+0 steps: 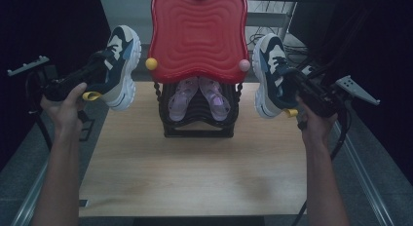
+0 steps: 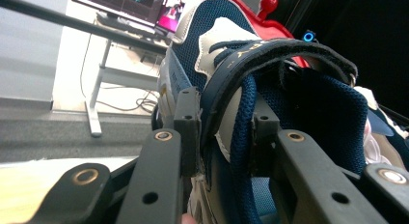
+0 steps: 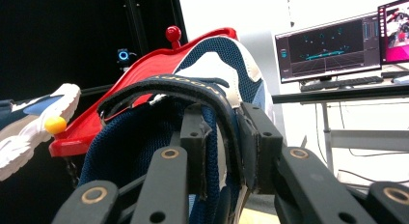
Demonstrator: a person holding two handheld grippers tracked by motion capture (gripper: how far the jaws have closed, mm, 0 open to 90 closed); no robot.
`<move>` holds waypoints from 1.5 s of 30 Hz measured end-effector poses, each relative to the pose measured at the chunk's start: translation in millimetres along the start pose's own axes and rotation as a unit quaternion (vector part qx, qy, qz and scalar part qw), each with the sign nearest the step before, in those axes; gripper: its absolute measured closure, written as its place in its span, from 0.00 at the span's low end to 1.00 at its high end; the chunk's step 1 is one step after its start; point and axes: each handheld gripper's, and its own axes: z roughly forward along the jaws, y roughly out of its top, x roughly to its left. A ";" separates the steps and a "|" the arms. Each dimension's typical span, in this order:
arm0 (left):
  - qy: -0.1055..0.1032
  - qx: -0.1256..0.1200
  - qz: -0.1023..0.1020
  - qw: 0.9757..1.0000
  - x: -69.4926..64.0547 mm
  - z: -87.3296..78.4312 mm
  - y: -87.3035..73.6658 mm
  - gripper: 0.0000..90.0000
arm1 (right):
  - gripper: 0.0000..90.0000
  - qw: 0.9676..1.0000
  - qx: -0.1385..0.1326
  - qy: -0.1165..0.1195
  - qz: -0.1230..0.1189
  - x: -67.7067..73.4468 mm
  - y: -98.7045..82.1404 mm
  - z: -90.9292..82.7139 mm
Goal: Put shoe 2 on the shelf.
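Your left hand-held gripper (image 1: pixel 92 76) clamps the left sneaker (image 1: pixel 118 65) by its collar; your right hand-held gripper (image 1: pixel 292 87) grips the right sneaker (image 1: pixel 269 72) likewise, both aloft beside the red rack (image 1: pixel 197 36), clearing the desk (image 1: pixel 195 177).

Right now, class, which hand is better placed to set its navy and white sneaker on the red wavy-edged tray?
Neither clearly: left sneaker and right sneaker flank the tray alike, both gripped.

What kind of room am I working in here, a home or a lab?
Most likely a lab or recording workspace, not a home. Monitors showing graphs sit on a desk behind the wooden table, cables trail on the floor under that desk, and the surroundings are dark, like black curtains.
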 end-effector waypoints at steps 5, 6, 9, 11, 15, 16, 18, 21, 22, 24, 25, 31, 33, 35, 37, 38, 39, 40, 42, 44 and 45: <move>-0.009 -0.004 0.002 1.000 -7.9 5.5 10.0 0.80 | 0.81 1.000 0.003 0.001 -0.006 3.6 6.2 6.8; -0.011 -0.005 0.002 1.000 -9.7 6.3 11.7 0.80 | 0.81 1.000 0.003 0.000 -0.008 4.4 7.3 8.1; -0.015 -0.006 0.005 1.000 -14.6 8.1 16.7 0.80 | 0.81 1.000 0.001 0.000 -0.011 5.8 11.6 9.5; -0.015 -0.007 0.007 1.000 -17.3 9.4 20.2 0.80 | 0.81 1.000 -0.002 0.001 -0.008 6.1 15.1 10.2; -0.018 -0.011 0.007 1.000 -21.5 12.1 28.4 0.80 | 0.81 1.000 -0.005 0.001 -0.009 6.0 23.5 13.4; -0.021 -0.012 0.007 1.000 -22.8 12.9 30.5 0.80 | 0.81 1.000 -0.007 0.001 -0.007 6.2 25.9 14.8; -0.022 -0.013 0.009 1.000 -25.8 15.3 34.8 0.80 | 0.81 1.000 -0.007 0.001 -0.008 6.5 31.4 18.0; -0.021 -0.012 0.015 1.000 -31.3 20.1 40.3 0.80 | 0.81 1.000 -0.009 0.003 -0.010 8.4 41.7 25.3; -0.021 -0.011 0.017 1.000 -33.1 22.1 41.7 0.80 | 0.81 1.000 -0.010 0.004 -0.012 9.6 45.8 28.1; -0.019 -0.011 0.020 1.000 -36.5 26.4 44.1 0.80 | 0.81 1.000 -0.012 0.006 -0.015 12.5 54.3 34.1; -0.019 -0.009 0.021 1.000 -37.8 28.5 45.3 0.80 | 0.81 1.000 -0.011 0.007 -0.017 14.1 58.5 37.1; -0.024 -0.011 0.026 0.999 -48.6 37.8 52.0 0.80 | 0.81 1.000 -0.003 0.017 -0.024 27.0 77.5 54.8; -0.030 -0.012 0.030 0.999 -54.7 39.9 55.4 0.80 | 0.81 0.999 -0.002 0.022 -0.025 31.8 82.7 59.0; -0.034 -0.013 0.032 0.999 -60.4 42.6 59.6 0.80 | 0.81 0.999 -0.004 0.027 -0.024 35.6 87.9 62.1; -0.036 -0.013 0.036 0.999 -66.5 46.2 63.8 0.80 | 0.81 0.999 -0.003 0.031 -0.027 39.8 92.8 66.3; -0.036 -0.013 0.038 0.999 -69.6 48.6 65.7 0.80 | 0.81 0.999 -0.002 0.032 -0.029 42.1 94.7 68.7; -0.036 -0.012 0.040 0.998 -72.6 51.2 67.4 0.80 | 0.81 0.999 0.002 0.031 -0.032 44.1 96.5 71.1; -0.036 -0.011 0.042 0.998 -75.4 54.2 69.0 0.80 | 0.81 0.999 0.003 0.032 -0.032 46.1 97.8 73.9; -0.035 -0.008 0.045 0.998 -80.4 61.0 71.5 0.80 | 0.81 0.999 0.006 0.034 -0.031 50.1 99.8 79.9; -0.034 -0.007 0.044 0.998 -84.8 68.9 73.3 0.80 | 0.81 0.999 0.009 0.039 -0.028 54.1 101.5 87.2; -0.033 -0.006 0.045 0.998 -87.1 72.8 74.4 0.80 | 0.81 0.999 0.009 0.043 -0.028 56.3 102.2 91.3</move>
